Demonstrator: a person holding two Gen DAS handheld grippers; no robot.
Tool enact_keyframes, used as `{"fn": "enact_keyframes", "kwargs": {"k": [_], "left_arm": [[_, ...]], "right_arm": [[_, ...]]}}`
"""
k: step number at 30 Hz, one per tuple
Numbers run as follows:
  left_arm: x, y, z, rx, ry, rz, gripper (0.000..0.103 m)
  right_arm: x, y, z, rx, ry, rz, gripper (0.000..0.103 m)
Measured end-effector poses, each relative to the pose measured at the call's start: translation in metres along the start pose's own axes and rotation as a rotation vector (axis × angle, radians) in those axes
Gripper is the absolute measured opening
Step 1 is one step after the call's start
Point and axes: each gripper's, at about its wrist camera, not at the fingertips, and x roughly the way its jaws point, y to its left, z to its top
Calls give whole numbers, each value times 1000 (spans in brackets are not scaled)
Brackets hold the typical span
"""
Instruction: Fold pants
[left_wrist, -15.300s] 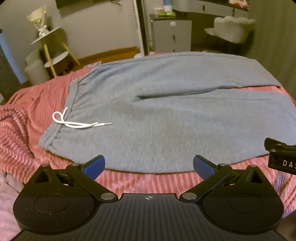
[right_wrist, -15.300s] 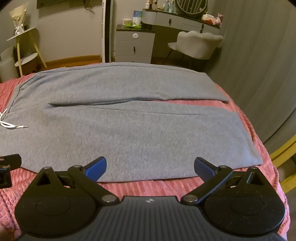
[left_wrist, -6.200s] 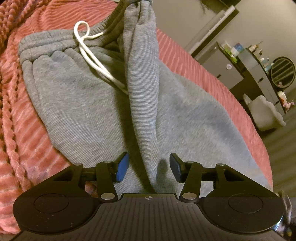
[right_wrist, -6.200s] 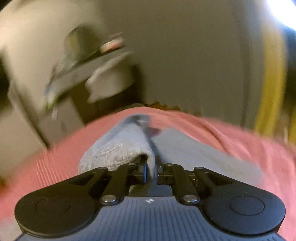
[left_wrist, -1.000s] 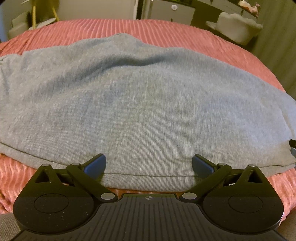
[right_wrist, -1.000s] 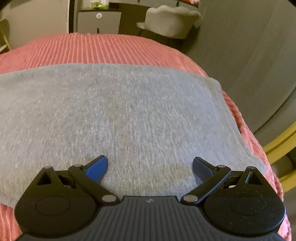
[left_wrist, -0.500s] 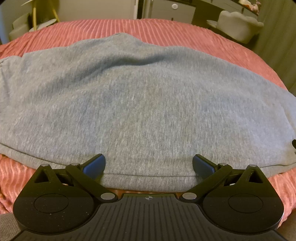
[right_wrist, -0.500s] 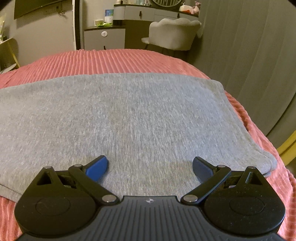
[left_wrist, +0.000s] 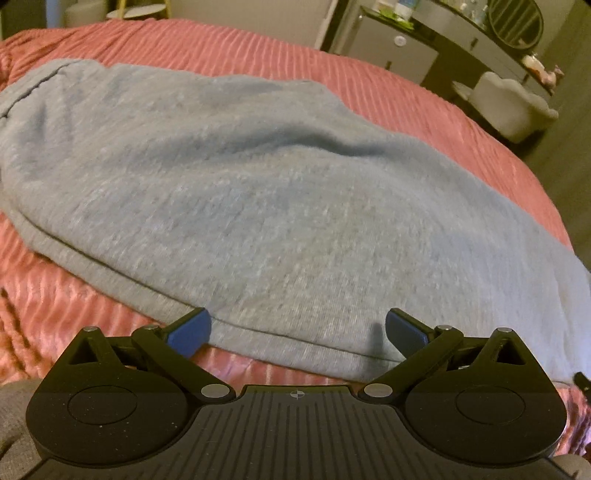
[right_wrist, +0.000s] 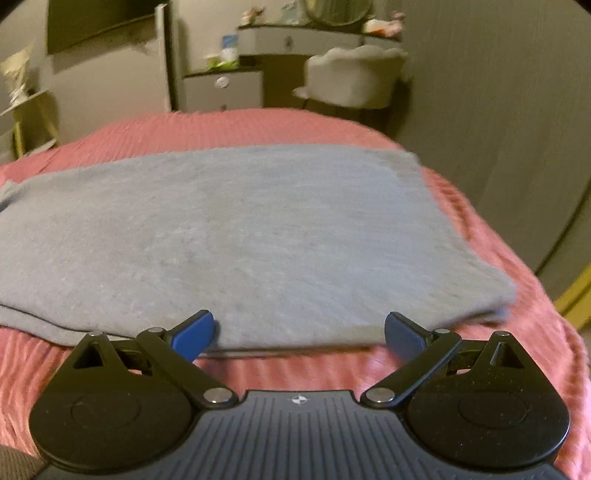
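Observation:
Grey sweatpants (left_wrist: 258, 192) lie folded lengthwise, one leg on top of the other, across a pink ribbed bedspread (left_wrist: 74, 295). The waist end is at the far left of the left wrist view. The leg ends (right_wrist: 461, 258) show at the right of the right wrist view. My left gripper (left_wrist: 297, 328) is open, hovering at the near long edge of the pants with nothing between its fingers. My right gripper (right_wrist: 297, 330) is open too, empty, just in front of the near edge of the pants (right_wrist: 258, 240).
The bedspread (right_wrist: 295, 365) fills the near foreground and the far side. Beyond the bed stand a grey drawer unit (right_wrist: 221, 88), a white padded chair (right_wrist: 354, 74) and a vanity with a round mirror (left_wrist: 513, 18). A grey curtain (right_wrist: 498, 110) hangs at the right.
Both grippers have pulled back and lifted a little from the pants, staying open. The left view has turned to the right, the right view has tilted up. The pants lie still.

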Motion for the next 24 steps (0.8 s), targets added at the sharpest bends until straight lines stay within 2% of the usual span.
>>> {"fn": "enact_keyframes", "kwargs": {"k": [2, 4, 7, 9, 13, 18, 19, 24], "left_arm": [[3, -6, -1, 21, -1, 21, 103], [7, -13, -3, 68, 0, 29, 103], [12, -20, -6, 116, 4, 59, 103], [12, -25, -8, 145, 3, 49, 103], [12, -27, -10, 162, 9, 41, 103], [-5, -27, 3, 120, -69, -152, 103], [-7, -29, 9, 107, -82, -167, 103], [-4, -35, 51, 46, -161, -154, 103]], "right_arm": [[-5, -17, -3, 121, -15, 7, 98], [-10, -45, -8, 346, -39, 25, 98], [-10, -89, -21, 699, -72, 101, 98], [-10, -106, -28, 842, -93, 156, 98], [-8, -113, -28, 910, -102, 186, 96], [-6, -93, -6, 868, -119, 268, 94], [-5, -87, -1, 856, -124, 283, 94], [1, -58, 22, 824, -130, 357, 94]]}}
